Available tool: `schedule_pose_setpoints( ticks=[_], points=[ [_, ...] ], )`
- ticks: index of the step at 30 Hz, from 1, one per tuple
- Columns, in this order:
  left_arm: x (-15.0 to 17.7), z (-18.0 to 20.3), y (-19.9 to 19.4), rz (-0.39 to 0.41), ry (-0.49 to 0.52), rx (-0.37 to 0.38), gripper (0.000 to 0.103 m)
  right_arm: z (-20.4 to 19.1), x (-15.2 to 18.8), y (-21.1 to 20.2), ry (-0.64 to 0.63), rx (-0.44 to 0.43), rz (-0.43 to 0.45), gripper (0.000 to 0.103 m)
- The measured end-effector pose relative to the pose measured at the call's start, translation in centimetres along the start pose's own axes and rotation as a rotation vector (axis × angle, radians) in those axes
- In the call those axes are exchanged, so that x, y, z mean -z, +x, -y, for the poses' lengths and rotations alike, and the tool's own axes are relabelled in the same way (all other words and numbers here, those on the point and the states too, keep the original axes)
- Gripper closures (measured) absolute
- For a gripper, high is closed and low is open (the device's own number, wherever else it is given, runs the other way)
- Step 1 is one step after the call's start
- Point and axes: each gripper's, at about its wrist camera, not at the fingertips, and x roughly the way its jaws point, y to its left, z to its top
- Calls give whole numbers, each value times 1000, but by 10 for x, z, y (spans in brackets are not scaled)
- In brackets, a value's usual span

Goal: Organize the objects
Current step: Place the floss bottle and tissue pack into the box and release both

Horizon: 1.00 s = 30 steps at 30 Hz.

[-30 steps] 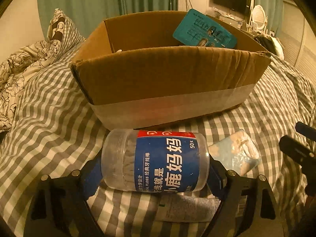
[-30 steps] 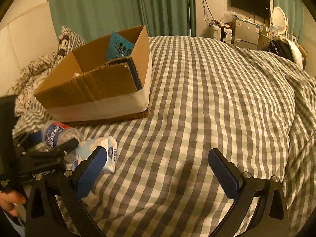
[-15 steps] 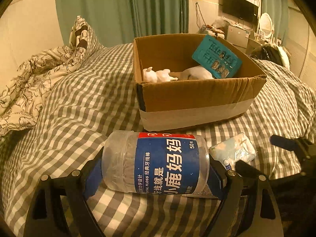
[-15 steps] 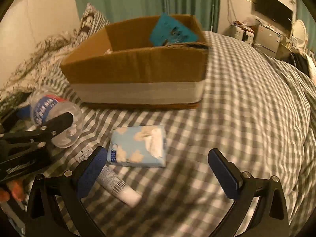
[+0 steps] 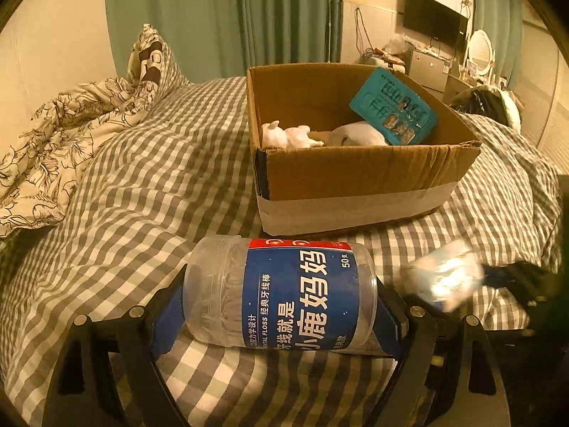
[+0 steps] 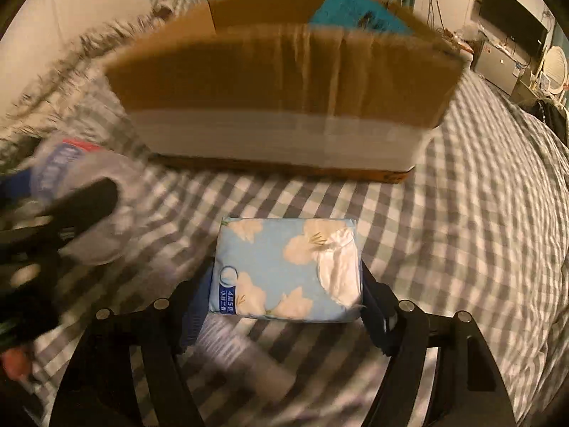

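I'm gripping the floss jar (image 5: 281,293) sideways in my left jaws (image 5: 281,306), just above the checked bed (image 5: 142,192). My right jaws (image 6: 284,284) are closing on the tissue pack (image 6: 286,268); looks pinched btwn both pads. A tube (image 6: 245,359) is lying blurred under it. Step in hand, I'd say: carrying both to the cardboard box (image 5: 355,178) ahead. Next move needs lift over the front wall, w/ room left beside the white toy (image 5: 290,135) & teal packet (image 5: 393,112). Jar label reads "DENTAL FLOSS", "50", plus Chinese characters.

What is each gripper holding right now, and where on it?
Left gripper: floss jar, clamped end to end. Right gripper: tissue pack, jaws against its two short sides.
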Motion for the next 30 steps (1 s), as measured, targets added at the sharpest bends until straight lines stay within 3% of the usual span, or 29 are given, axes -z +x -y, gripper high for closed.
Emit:
schedule_pose_setpoints(
  ticks=[9, 17, 24, 30],
  points=[
    [1, 19, -31, -8, -15, 44, 13, 19, -1, -95, -3, 47, 144, 30],
    [-60, 37, -66, 77, 27, 99, 14, 33, -34, -145, -27, 48, 264, 30],
    [-120, 37, -61, 146, 31, 85, 13, 43, -79, -150, -44, 35, 332, 30],
    [-150, 30, -3, 59, 38, 117, 13, 54, -115, -129, -20, 16, 352, 30]
  ],
)
